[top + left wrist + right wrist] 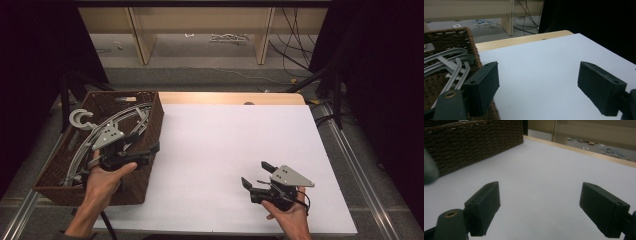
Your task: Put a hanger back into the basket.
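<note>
On the white counter [225,150], both hand-held grippers gape wide and empty: left hand-held gripper [537,86] beside the wicker basket [150,117] of grey hangers [451,65], right hand-held gripper [539,207] facing its woven wall.

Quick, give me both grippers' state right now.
Left gripper: open, jaws wide apart, holding nothing, at the basket's edge.
Right gripper: open, holding nothing, over the white table.

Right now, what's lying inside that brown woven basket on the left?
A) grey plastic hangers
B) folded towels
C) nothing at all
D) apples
A: grey plastic hangers lie stacked in the woven basket, their bars seen in the left gripper view and one hook sticking up over the rim.
</note>
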The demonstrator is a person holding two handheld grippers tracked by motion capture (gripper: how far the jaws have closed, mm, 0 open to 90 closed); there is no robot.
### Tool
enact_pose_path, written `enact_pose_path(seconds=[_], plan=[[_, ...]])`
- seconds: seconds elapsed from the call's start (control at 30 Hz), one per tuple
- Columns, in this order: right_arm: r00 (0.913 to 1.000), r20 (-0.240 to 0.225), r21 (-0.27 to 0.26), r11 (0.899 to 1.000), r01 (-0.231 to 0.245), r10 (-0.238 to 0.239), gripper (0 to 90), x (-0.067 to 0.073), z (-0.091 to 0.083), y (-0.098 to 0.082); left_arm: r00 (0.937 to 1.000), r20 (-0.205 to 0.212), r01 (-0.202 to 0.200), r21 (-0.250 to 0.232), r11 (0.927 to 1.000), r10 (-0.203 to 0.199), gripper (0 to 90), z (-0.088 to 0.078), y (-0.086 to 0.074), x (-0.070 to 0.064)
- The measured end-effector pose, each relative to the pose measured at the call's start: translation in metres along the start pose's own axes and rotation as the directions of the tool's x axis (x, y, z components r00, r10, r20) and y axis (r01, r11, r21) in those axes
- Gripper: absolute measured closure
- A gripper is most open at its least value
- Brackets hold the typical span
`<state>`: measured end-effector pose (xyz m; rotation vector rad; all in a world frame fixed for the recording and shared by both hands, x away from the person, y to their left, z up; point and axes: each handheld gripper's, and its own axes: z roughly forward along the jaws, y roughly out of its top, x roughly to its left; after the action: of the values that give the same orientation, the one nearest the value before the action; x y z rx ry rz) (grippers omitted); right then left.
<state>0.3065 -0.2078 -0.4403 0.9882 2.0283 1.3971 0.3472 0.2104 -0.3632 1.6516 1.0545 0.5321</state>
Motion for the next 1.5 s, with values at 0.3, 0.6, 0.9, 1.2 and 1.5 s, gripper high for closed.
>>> enact_pose_path(seconds=[0.3, 0.6, 0.9, 1.2, 1.5], plan=[[1.0, -0.003, 0.003, 1.0, 0.003, -0.003, 17.7, 0.0, -0.001, 0.0, 0.9983, 0.049, -0.029, -0.047, 0.9985, 0.031, 17.0, 0.005, -0.003, -0.02], [0.9999, -0.011, -0.008, 1.0, 0.002, -0.002, 17.8, 0.0, -0.001, 0.0, 0.9949, 0.088, -0.043, -0.083, 0.9956, 0.051, 16.5, 0.008, -0.012, -0.033], [1.0, 0.001, -0.002, 1.0, 0.001, -0.001, 16.9, 0.0, -0.003, 0.001, 0.9906, 0.112, -0.068, -0.099, 0.9928, 0.079, 15.9, 0.009, -0.025, -0.043], [0.9999, -0.012, -0.037, 0.999, -0.002, 0.001, 15.8, 0.001, -0.005, 0.003, 0.9842, 0.141, -0.094, -0.096, 0.9909, 0.107, 15.8, 0.014, -0.045, -0.049], [1.0, -0.005, -0.073, 0.997, 0.004, -0.004, 15.8, 0.002, -0.01, 0.005, 0.9844, 0.127, -0.11, -0.096, 0.9893, 0.122, 15.8, 0.009, -0.069, -0.049]])
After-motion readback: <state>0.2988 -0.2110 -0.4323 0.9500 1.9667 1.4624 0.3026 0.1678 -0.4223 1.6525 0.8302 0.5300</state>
